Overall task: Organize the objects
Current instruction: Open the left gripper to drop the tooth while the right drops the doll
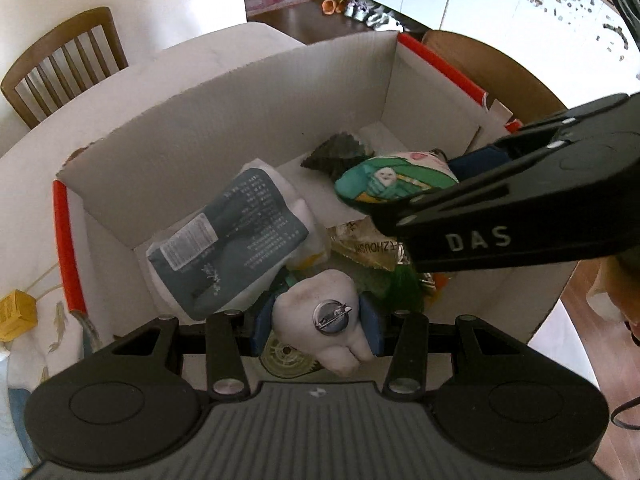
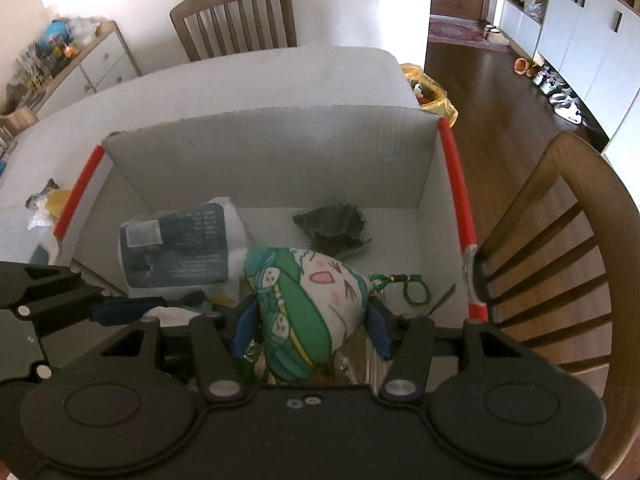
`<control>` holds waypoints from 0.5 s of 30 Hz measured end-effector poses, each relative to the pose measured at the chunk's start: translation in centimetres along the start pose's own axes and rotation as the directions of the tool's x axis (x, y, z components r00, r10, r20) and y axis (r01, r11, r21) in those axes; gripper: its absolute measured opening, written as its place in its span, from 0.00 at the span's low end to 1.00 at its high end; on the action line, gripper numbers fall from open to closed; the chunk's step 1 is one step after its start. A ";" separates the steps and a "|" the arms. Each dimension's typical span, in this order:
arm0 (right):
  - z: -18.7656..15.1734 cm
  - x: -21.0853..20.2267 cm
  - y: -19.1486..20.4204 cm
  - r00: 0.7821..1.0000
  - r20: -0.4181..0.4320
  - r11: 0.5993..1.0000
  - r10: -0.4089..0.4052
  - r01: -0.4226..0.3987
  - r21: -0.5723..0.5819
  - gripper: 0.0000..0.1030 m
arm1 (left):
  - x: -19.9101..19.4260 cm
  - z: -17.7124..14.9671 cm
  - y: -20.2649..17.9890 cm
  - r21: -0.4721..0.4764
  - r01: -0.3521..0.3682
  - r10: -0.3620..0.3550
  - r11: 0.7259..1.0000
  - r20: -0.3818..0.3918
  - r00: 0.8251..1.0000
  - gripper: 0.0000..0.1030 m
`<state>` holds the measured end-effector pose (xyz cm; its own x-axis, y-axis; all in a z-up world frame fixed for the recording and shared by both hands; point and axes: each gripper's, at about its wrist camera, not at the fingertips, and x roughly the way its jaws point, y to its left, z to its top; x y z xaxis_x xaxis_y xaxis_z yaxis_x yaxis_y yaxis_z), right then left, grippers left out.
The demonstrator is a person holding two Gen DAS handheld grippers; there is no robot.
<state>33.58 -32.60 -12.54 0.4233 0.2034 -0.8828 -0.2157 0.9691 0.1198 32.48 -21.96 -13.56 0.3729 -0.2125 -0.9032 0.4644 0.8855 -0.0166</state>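
Note:
A white cardboard box (image 1: 224,112) with red edges stands on the table; it also shows in the right wrist view (image 2: 280,152). My left gripper (image 1: 318,322) is shut on a white tooth-shaped plush (image 1: 320,320) with a metal pin badge, held over the box's near side. My right gripper (image 2: 310,318) is shut on a green and white cartoon plush (image 2: 304,300), held above the box's inside; this plush shows in the left wrist view (image 1: 384,180) too. In the box lie a grey-blue packet (image 1: 228,236), a dark crumpled wrapper (image 2: 330,224) and a green cord loop (image 2: 416,290).
Snack wrappers (image 1: 368,248) lie low in the box. A yellow carton (image 1: 16,312) sits on the table left of the box. Wooden chairs stand at the far side (image 2: 236,16) and right (image 2: 560,240). A yellow bag (image 2: 432,92) sits on the floor beyond the table.

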 end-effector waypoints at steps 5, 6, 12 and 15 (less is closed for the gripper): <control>-0.1 0.6 0.0 1.000 -0.009 1.000 0.003 -0.003 -0.008 0.54 | 0.7 0.1 0.2 0.000 -0.008 0.008 1.000 -0.036 0.999 0.45; 0.1 0.6 -0.2 1.000 -0.010 1.000 0.003 -0.003 -0.010 0.55 | 0.9 0.0 0.3 -0.004 -0.006 0.006 1.000 -0.042 0.999 0.45; 0.3 0.8 -0.3 1.000 -0.011 1.000 0.007 -0.007 -0.010 0.56 | 1.2 0.5 0.5 -0.014 -0.012 0.011 1.000 -0.069 0.998 0.46; 0.3 0.7 -0.4 1.000 -0.011 1.000 0.010 -0.010 -0.013 0.57 | 1.2 0.6 0.5 -0.006 -0.020 0.020 1.000 -0.080 0.997 0.46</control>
<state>34.23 -32.83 -13.03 0.4112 0.2118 -0.8866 -0.2317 0.9650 0.1230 33.60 -21.98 -14.39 0.3164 -0.1611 -0.9349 0.4515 0.8923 -0.0009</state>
